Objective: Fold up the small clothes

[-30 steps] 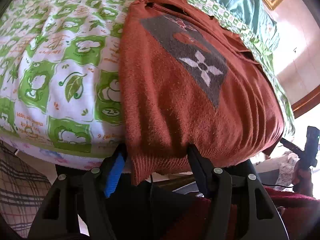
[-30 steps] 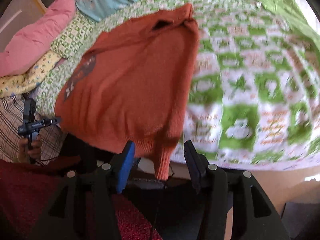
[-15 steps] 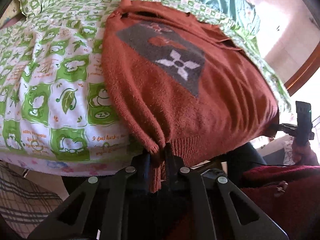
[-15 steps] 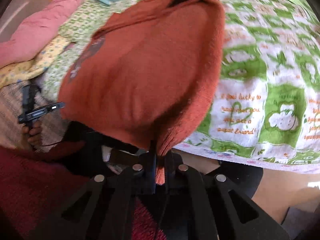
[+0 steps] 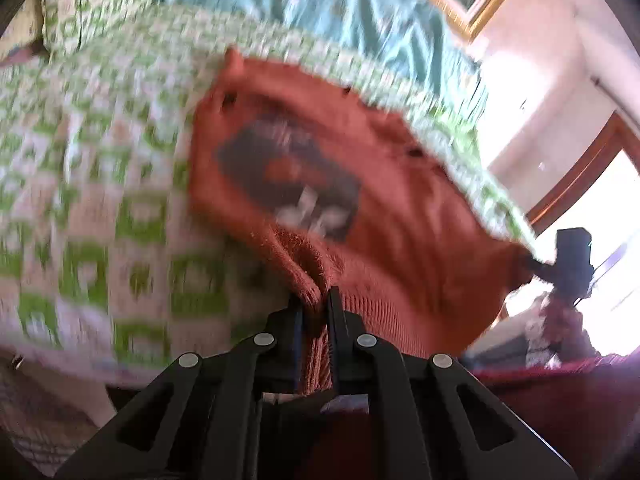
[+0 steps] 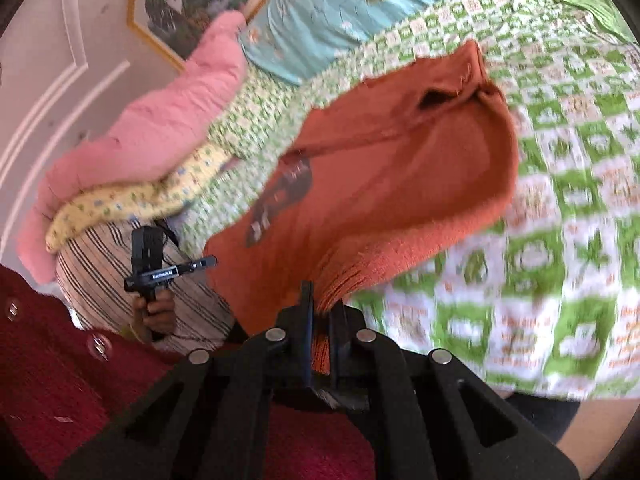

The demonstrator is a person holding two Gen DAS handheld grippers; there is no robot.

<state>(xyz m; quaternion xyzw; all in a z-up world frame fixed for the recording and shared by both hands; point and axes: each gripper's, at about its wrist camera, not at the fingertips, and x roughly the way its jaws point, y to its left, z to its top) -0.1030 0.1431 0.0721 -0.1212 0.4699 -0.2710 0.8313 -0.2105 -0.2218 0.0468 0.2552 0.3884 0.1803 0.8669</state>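
Note:
A small rust-orange knit sweater with a grey patch and a white flower lies on the bed, its hem end lifted. It also shows in the right wrist view. My left gripper is shut on the ribbed hem at one corner. My right gripper is shut on the hem at the other corner. The collar end rests on the bedspread. The left wrist view is blurred by motion.
A green and white patterned bedspread covers the bed. A teal quilt lies at the far side. Pink and yellow bedding is piled at the left. My own red sleeve fills the near foreground.
Both grippers closed on the sweater's hem corners about half a second ago. Since then they have lifted the hem off the bed edge and carried it toward the collar.

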